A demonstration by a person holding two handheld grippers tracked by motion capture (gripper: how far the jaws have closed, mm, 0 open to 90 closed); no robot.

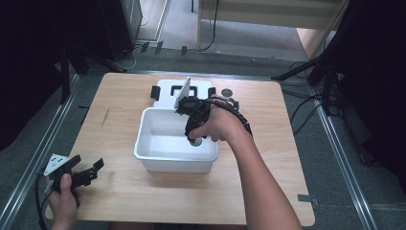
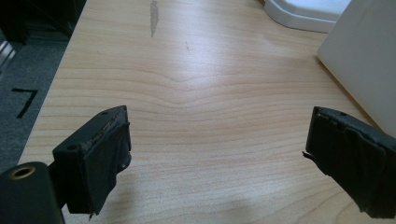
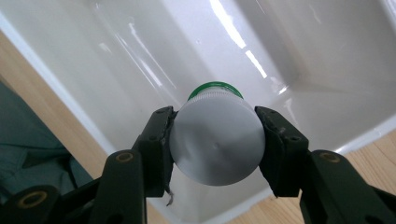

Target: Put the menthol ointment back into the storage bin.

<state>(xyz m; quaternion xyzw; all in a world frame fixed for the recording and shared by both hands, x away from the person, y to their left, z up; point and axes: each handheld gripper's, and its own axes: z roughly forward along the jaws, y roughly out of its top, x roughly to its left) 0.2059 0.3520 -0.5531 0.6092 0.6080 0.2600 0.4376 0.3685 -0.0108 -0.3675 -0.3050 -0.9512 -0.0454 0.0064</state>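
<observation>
High view, setting: a pale wooden table (image 1: 268,143) carries a white plastic bin (image 1: 143,129) near its middle, with a white lid (image 1: 165,91) lying flat behind the bin's far wall.
Right gripper: the right gripper (image 1: 194,136) points down into the bin's right half, the person's hand wrapped round its body and the forearm coming in from the lower right.
Right gripper view, grip: the two black jaws press on opposite sides of a grey-capped container (image 3: 217,140), pinching it by the round cap; a green band shows just beyond the cap.
Container, place: it hangs inside the bin (image 3: 140,56), over the white floor close to a corner. Whether its bottom touches the floor cannot be told.
Bin interior: smooth glossy white walls with bright streaks of reflected light.
Left gripper: the left gripper (image 1: 95,168) is held low over the table's near left corner, well apart from the bin, a grey three-cornered plate on top of it.
Left gripper view, jaws: the left gripper (image 2: 217,158) has its jaws spread wide with bare wood between them.
Left gripper view, surroundings: the bin's side wall (image 2: 369,60) stands at the right edge, and the lid's rim (image 2: 303,16) lies farther off at the top.
</observation>
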